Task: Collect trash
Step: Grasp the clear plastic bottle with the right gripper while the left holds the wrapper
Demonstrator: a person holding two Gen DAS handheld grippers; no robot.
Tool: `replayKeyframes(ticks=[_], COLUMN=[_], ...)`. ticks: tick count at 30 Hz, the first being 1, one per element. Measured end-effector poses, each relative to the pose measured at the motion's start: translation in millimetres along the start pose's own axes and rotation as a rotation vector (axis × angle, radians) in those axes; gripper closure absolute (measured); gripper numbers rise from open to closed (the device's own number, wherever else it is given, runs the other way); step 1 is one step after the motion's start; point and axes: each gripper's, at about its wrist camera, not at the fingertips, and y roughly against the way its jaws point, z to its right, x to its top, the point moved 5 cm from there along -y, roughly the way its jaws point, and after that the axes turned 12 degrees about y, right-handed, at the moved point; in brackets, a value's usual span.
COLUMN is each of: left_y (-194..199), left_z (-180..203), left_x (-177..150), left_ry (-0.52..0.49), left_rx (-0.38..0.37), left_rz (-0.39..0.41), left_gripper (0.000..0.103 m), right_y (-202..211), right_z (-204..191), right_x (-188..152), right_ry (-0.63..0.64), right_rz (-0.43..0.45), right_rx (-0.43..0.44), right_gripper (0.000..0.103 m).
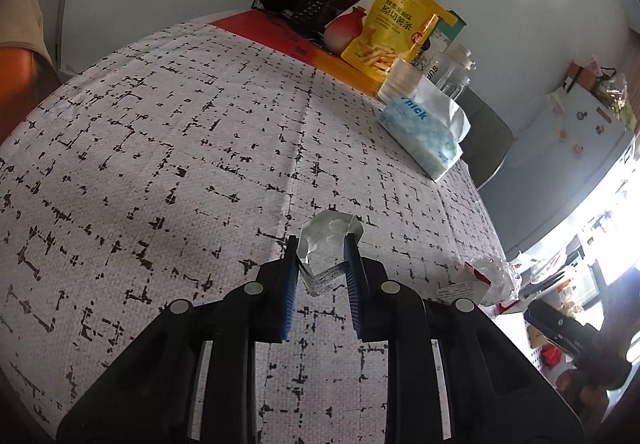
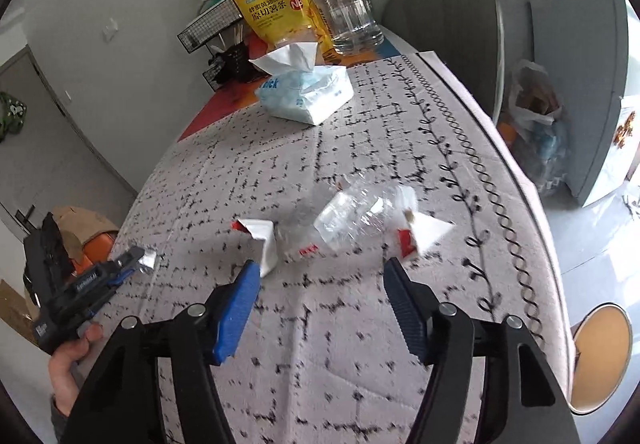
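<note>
A soft blue tissue pack sits at the far end of the tabletop, whose cloth is white with a black grid; a yellow snack bag and clear jar stand behind the pack. Well nearer than the pack lie a crushed clear bottle and torn white-and-red wrappers. The left claw is clamped on a crinkled silvery foil scrap. The right claw is wide apart, holding nothing, just short of the bottle.

A home dining room: clothed table, snack bag, tissues, fridge.
</note>
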Motion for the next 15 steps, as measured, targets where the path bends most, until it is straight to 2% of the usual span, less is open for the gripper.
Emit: replayKeyframes(ticks=[2,11,15], left_y=[1.3,14.3,15.9], left_z=[-1.1,-12.8,-19.3], left_x=[1.2,9.3,6.5], left_ry=[-0.001,0.01,0.024], left_rx=[0.003,0.031,0.037], left_rz=[0.003,0.034,0.033], left_gripper=[0.081,0.081,0.081], right_y=[-9.9,-59.5,-67.8], right_z=[-1.4,18.8,21.4], right_x=[6.0,8.3,18.2], right_ry=[-0.02,-0.23,-0.262], right_rz=[-0.005,-0.077,-0.067], right_rx=[0.024,0.056,0.038], right_gripper=[0.028,0.025,0.023])
